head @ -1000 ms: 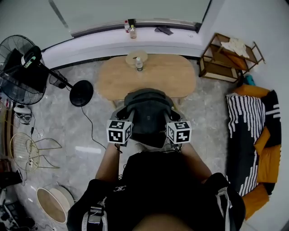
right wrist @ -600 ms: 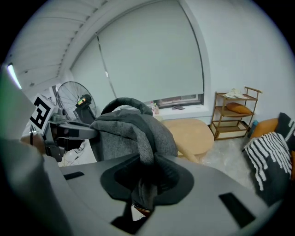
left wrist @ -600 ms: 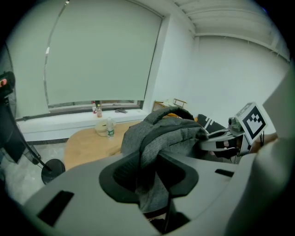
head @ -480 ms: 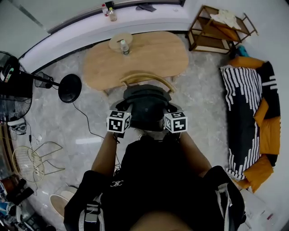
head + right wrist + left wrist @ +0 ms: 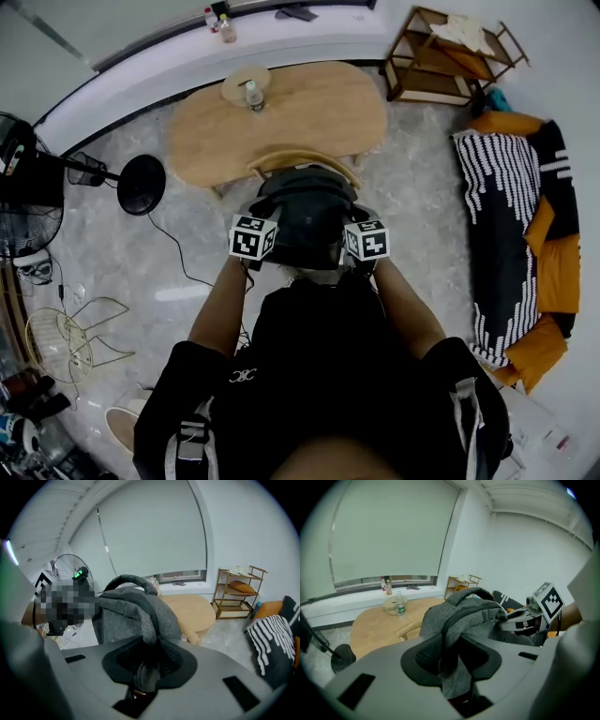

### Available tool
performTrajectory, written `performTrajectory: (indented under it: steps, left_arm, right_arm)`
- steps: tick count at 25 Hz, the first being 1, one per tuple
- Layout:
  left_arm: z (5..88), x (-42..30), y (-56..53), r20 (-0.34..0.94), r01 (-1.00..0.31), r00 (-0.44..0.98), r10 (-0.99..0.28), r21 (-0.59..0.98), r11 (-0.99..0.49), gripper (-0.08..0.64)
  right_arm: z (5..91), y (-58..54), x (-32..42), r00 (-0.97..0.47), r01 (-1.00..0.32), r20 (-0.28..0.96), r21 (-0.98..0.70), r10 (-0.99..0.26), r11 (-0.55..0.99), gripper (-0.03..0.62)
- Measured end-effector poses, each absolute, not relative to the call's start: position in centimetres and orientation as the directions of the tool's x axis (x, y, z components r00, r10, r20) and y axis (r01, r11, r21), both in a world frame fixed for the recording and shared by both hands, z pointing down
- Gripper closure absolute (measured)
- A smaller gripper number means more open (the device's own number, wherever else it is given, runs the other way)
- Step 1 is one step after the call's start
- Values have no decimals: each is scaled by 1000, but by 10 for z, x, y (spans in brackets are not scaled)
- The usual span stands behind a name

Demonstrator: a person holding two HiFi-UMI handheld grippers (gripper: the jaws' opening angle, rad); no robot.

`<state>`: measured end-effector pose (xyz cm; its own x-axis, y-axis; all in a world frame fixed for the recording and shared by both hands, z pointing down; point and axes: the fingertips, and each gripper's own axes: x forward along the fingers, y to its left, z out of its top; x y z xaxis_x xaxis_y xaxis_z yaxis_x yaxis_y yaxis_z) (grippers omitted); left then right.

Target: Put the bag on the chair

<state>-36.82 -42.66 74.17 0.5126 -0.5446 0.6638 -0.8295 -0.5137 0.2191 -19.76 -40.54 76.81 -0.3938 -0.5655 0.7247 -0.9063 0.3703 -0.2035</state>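
A dark grey bag [image 5: 307, 217] hangs between my two grippers, just above the curved wooden back of the chair [image 5: 305, 161]. My left gripper [image 5: 255, 240] is shut on a grey strap of the bag [image 5: 451, 653], which runs down between its jaws. My right gripper [image 5: 366, 242] is shut on another strap [image 5: 146, 665] on the bag's other side. In the left gripper view the bag's body [image 5: 476, 613] fills the middle, with the chair back [image 5: 408, 630] beyond it. The chair's seat is hidden under the bag.
An oval wooden table [image 5: 309, 117] with a water bottle [image 5: 251, 94] stands just behind the chair. A fan base [image 5: 142, 184] and cable lie to the left. A wooden rack [image 5: 450, 52] and a sofa with a striped throw [image 5: 502, 206] are on the right.
Both grippers have carried the bag forward toward the table. The chair's wooden back has come into view just beyond the bag. Both grips stay the same.
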Motion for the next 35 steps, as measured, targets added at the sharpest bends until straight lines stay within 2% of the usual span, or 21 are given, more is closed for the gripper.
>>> performTrajectory:
  steps: [6, 18, 22, 28, 31, 35]
  left_arm:
    - [754, -372, -456, 613, -866, 478, -629, 213, -452, 437]
    - [778, -356, -515, 657, -878, 406, -636, 86, -471, 436]
    - [783, -354, -528, 672, -882, 389, -630, 76, -464, 430]
    - [785, -351, -530, 710, -885, 403, -578, 142, -444, 420]
    - [777, -357, -522, 739, -904, 360, -569, 125, -408, 348]
    - [747, -367, -504, 700, -929, 318, -639, 98, -356, 331]
  right_arm:
    - [775, -433, -200, -339, -918, 718, -112, -608, 380, 505]
    - [795, -494, -185, -266, -921, 735, -3, -623, 389, 489]
    - [799, -506, -182, -270, -925, 745, -26, -610, 378, 486]
    - [798, -507, -175, -296, -934, 769, -108, -566, 341, 479]
    - [787, -499, -165, -318, -940, 772, -182, -550, 288, 450]
    - [765, -487, -156, -323, -934, 729, -141, -604, 330, 396]
